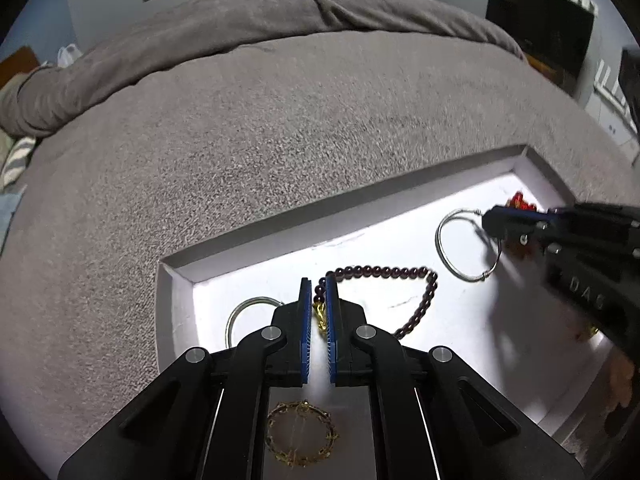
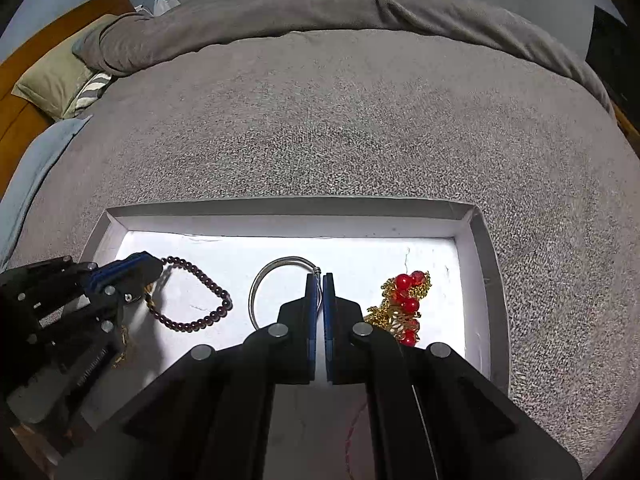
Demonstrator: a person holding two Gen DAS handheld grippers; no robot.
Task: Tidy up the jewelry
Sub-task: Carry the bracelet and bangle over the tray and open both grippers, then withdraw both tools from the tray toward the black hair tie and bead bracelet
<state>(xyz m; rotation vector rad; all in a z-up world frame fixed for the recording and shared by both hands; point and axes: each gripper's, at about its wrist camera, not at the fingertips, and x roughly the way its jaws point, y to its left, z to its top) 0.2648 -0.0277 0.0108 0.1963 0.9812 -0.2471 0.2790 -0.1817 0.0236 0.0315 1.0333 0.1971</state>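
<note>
In the white tray (image 2: 486, 248) on the grey bedspread (image 2: 340, 120), the left gripper (image 1: 319, 280) is pinching the dark beaded bracelet (image 2: 192, 312) near its gold clasp, jaws almost closed on the strand. To its right, the right gripper (image 2: 321, 278) is nipping the silver hoop (image 2: 276, 264), jaws nearly together around the wire. Best lifting each slowly and keeping them apart, so the beads are not snagging the hoop. The red-and-gold piece (image 2: 404, 304) is lying half hidden behind the right finger, and whether either grip is firm is hard telling

A home bedroom: grey blanket (image 2: 340, 120) over a bed, pillows (image 2: 56, 80), wooden headboard (image 2: 24, 92).
</note>
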